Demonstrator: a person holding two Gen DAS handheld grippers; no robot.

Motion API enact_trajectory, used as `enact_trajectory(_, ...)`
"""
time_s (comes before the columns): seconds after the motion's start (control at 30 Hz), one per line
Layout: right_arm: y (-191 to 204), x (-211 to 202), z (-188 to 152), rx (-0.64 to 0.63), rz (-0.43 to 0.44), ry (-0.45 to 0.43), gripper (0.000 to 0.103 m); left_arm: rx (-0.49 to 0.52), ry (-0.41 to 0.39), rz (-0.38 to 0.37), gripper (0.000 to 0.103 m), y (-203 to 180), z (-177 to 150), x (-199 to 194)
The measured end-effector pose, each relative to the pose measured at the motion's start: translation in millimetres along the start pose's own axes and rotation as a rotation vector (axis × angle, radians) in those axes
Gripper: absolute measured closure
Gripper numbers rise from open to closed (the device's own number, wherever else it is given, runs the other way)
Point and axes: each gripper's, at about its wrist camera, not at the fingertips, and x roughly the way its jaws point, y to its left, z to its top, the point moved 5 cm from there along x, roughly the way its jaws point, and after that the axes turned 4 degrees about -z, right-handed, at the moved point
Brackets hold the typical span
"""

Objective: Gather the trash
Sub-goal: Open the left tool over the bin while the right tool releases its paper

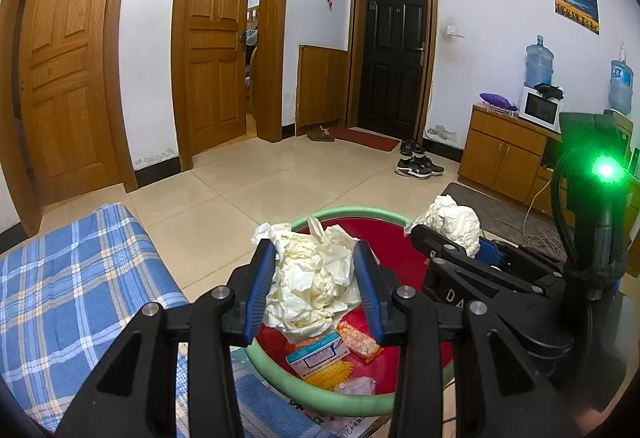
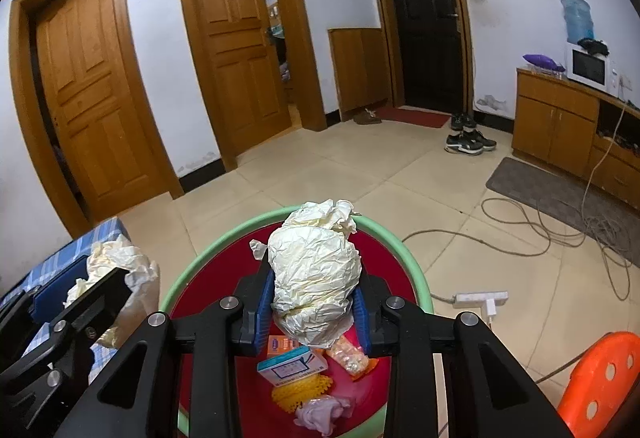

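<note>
Two grippers hung over a red basin [image 2: 208,278] on a beige tiled floor [image 1: 248,194], wooden doors behind; the left gripper [image 1: 316,258] clamped a crumpled paper wad [image 1: 312,278], the right gripper [image 2: 314,290] clasped another wad [image 2: 316,278]; a small box [image 2: 290,368] and wrappers, seemingly snack packets [image 2: 348,356], lay below.

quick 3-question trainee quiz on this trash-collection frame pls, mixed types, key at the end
1. True or false: both grippers hold crumpled paper over the red basin.
2. Which item lies in the basin? A) shoe B) small blue-and-white box C) microwave
3. Fill in: the basin's rim is ____.

Key:
1. True: the left gripper grips one paper wad, the right gripper another wad.
2. B
3. Green
</note>
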Motion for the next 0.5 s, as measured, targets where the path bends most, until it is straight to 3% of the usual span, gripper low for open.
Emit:
enact_trajectory(0.27, -2.2, -0.4, 1.1, 0.006, -0.001, -0.002, 0.067, 0.016, 0.007, 0.006, 0.060, -5.4, -1.1, 0.4)
enact_trajectory(0.5, -2.6, -0.4, 1.2, 0.006, 0.012, 0.004, 0.067, -0.041, 0.012, 0.001, 0.045, 3.3, -1.1, 0.9)
